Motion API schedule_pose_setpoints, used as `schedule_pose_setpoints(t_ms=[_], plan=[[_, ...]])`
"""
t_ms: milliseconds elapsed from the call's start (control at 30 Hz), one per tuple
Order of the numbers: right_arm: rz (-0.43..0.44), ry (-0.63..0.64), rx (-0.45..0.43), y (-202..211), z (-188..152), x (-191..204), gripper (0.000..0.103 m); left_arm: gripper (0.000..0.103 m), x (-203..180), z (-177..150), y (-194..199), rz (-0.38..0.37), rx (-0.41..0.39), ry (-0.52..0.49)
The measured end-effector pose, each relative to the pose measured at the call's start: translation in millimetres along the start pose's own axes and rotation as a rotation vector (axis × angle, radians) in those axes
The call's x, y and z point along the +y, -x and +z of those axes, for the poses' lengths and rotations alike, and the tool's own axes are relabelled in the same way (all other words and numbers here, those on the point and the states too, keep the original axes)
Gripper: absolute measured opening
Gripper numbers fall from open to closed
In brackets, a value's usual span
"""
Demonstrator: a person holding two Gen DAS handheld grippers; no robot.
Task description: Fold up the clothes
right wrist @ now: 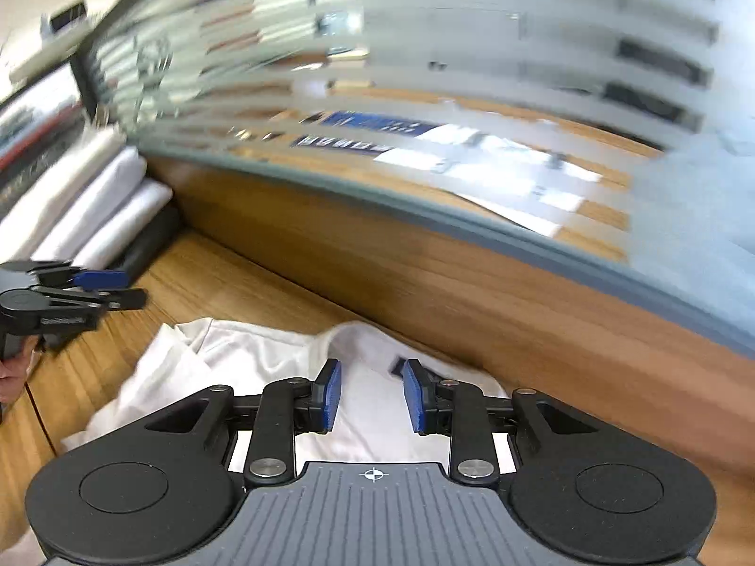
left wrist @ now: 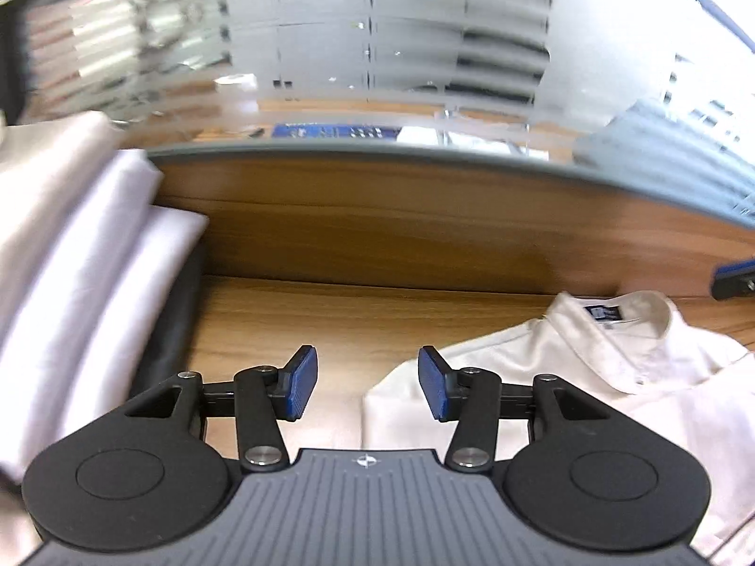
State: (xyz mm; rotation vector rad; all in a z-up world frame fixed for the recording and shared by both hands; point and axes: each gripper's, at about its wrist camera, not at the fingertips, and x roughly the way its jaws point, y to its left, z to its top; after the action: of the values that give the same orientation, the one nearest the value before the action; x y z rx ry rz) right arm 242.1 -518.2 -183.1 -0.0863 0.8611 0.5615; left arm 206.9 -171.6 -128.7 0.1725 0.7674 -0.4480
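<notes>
Wooden desk [left wrist: 377, 316] backing onto frosted glass partition [left wrist: 377, 47]; white shirt [left wrist: 590, 368] lying collar toward partition, folded stack [left wrist: 71, 259] far left. Left gripper [left wrist: 368, 384] hovering released, shirt lying to its right. Right gripper [right wrist: 369, 396] hanging parted, seemingly above collar [right wrist: 358, 335], nearer

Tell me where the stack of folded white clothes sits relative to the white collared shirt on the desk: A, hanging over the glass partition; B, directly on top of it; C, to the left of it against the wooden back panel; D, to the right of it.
C: in the right wrist view the folded stack lies far left by the wooden back panel, apart from the collared shirt.
</notes>
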Motion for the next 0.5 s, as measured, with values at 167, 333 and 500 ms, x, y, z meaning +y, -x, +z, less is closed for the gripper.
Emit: schedule_pose_setpoints(t_ms=[167, 333, 500], plan=[[-0.037, -0.107, 0.002, 70, -41, -13, 0.032, 0.057, 14, -17, 73, -0.017, 0.002, 0.023], [-0.095, -0.196, 0.008, 129, -99, -17, 0.032, 0.062, 13, -61, 132, -0.037, 0.022, 0.027], [-0.149, -0.267, 0.021, 177, -162, -12, 0.032, 0.063, 12, -111, 172, -0.041, 0.066, 0.028]])
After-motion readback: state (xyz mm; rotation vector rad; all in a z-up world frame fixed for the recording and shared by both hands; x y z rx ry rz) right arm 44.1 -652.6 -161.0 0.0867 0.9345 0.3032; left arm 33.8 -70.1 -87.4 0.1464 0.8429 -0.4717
